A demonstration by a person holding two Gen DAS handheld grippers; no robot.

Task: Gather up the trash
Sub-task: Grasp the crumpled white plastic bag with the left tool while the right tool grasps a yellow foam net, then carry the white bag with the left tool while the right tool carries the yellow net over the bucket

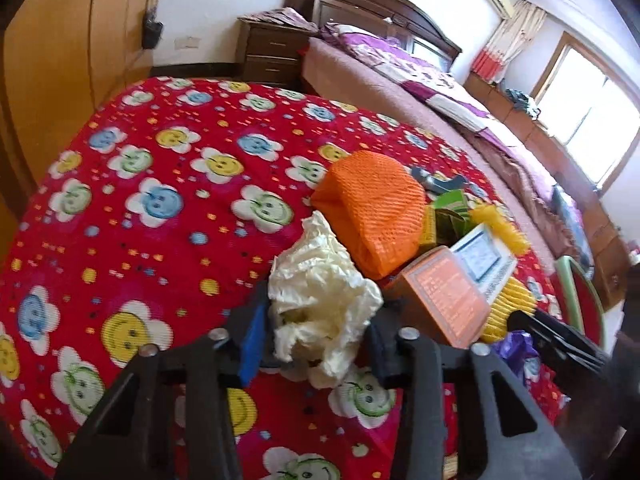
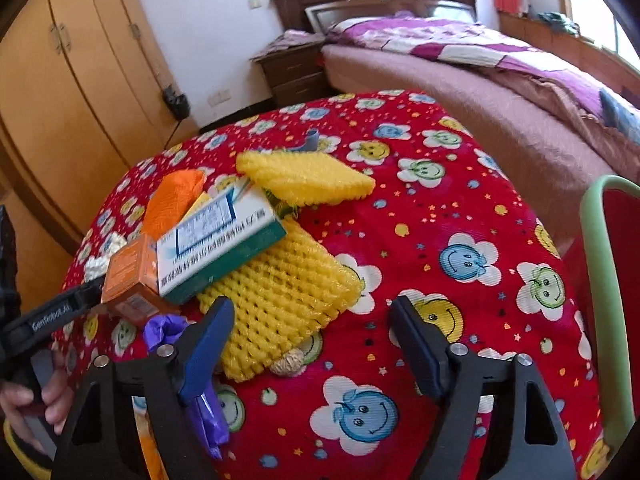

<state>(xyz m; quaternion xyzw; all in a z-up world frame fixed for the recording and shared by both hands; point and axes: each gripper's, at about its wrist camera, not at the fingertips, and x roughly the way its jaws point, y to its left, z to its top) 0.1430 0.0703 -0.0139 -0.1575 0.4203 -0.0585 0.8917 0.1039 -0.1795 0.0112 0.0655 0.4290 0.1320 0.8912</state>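
Note:
My left gripper (image 1: pixel 316 340) is shut on a crumpled cream paper wad (image 1: pixel 324 300) just above the red smiley tablecloth (image 1: pixel 160 200). Behind it lie an orange foam net (image 1: pixel 372 216), an orange box (image 1: pixel 444 296), a white-green box (image 1: pixel 484 260) and yellow foam nets (image 1: pixel 508 308). My right gripper (image 2: pixel 312 336) is open and empty over the tablecloth (image 2: pixel 440 208), beside a yellow foam net (image 2: pixel 280 296). A purple wrapper (image 2: pixel 204 412) lies under its left finger. The white-green box (image 2: pixel 224 248), orange box (image 2: pixel 132 276) and second yellow net (image 2: pixel 304 178) lie beyond.
A small tan ball (image 2: pixel 290 362) lies by the yellow net's near edge. A green-framed red chair (image 2: pixel 604 280) stands at the table's right. A bed (image 2: pixel 480 80), a nightstand (image 2: pixel 292 68) and a wooden wardrobe (image 2: pixel 60 120) are behind the table.

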